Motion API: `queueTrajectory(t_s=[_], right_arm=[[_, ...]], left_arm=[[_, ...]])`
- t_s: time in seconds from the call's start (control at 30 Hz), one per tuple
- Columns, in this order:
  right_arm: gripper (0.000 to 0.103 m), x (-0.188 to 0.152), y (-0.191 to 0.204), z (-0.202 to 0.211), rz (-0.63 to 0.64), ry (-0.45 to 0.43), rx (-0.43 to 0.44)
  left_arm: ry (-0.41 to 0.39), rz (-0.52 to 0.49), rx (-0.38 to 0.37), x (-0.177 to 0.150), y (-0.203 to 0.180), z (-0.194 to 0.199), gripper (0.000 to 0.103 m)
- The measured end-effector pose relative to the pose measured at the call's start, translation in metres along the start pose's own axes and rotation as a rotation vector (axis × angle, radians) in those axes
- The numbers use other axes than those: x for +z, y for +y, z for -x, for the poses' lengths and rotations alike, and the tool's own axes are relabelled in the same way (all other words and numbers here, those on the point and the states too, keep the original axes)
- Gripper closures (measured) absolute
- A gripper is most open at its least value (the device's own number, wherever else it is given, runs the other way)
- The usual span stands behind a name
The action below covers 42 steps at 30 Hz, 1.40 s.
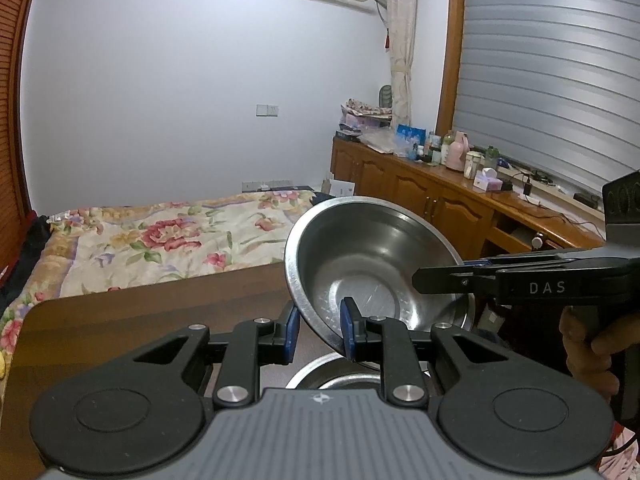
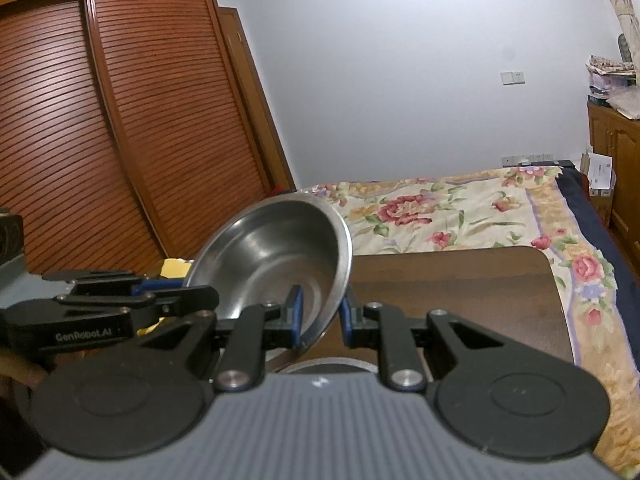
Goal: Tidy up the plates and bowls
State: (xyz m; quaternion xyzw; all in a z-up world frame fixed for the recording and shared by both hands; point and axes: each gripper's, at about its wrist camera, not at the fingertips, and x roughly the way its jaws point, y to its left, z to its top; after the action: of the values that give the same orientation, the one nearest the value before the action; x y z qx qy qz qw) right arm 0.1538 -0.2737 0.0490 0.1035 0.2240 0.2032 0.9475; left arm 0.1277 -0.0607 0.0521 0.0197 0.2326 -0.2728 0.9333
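Steel fills your left wrist view: the bowl (image 1: 372,264) hangs tilted above the table (image 1: 160,320), its hollow facing you. Your left gripper (image 1: 319,330) pinches its near rim, one blue pad (image 1: 347,330) inside the bowl and the other outside. Your right gripper (image 1: 460,276) reaches in from the right and clamps the far-right rim; your hand (image 1: 592,344) wraps its handle. Under the bowl, a second bowl's (image 1: 332,372) rim peeks out.

From your right wrist, the same bowl (image 2: 276,264) tilts above the table (image 2: 460,288) beside the bed (image 2: 460,208). Your right gripper (image 2: 321,318) grips its lower rim; your left gripper (image 2: 180,296) holds the left edge.
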Motion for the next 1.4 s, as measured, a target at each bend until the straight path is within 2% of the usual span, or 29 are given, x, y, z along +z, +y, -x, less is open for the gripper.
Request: queueTrajectory(t_s=[0.2, 0.63, 0.8, 1.1, 1.4], right_arm=[[0.082, -0.013, 0.003, 0.001, 0.005, 0.017, -0.004], [0.082, -0.057, 0.001, -0.008, 0.011, 0.093, -0.042], [0.082, -0.072, 0.006, -0.014, 0.060, 0.111, -0.097], [0.082, -0.084, 0.008, -0.013, 0.085, 0.089, -0.148], [0.082, -0.089, 0.010, -0.017, 0.155, 0.085, -0.201]], left_arm=[[0.028, 0.008, 0.003, -0.021, -0.001, -0.001, 0.079], [0.142, 0.011, 0.004, -0.069, -0.006, -0.019, 0.079], [0.169, -0.024, 0.028, -0.078, -0.012, -0.029, 0.079], [0.186, -0.100, 0.069, -0.086, -0.019, -0.043, 0.078], [0.218, -0.101, 0.062, -0.093, -0.018, -0.051, 0.077]])
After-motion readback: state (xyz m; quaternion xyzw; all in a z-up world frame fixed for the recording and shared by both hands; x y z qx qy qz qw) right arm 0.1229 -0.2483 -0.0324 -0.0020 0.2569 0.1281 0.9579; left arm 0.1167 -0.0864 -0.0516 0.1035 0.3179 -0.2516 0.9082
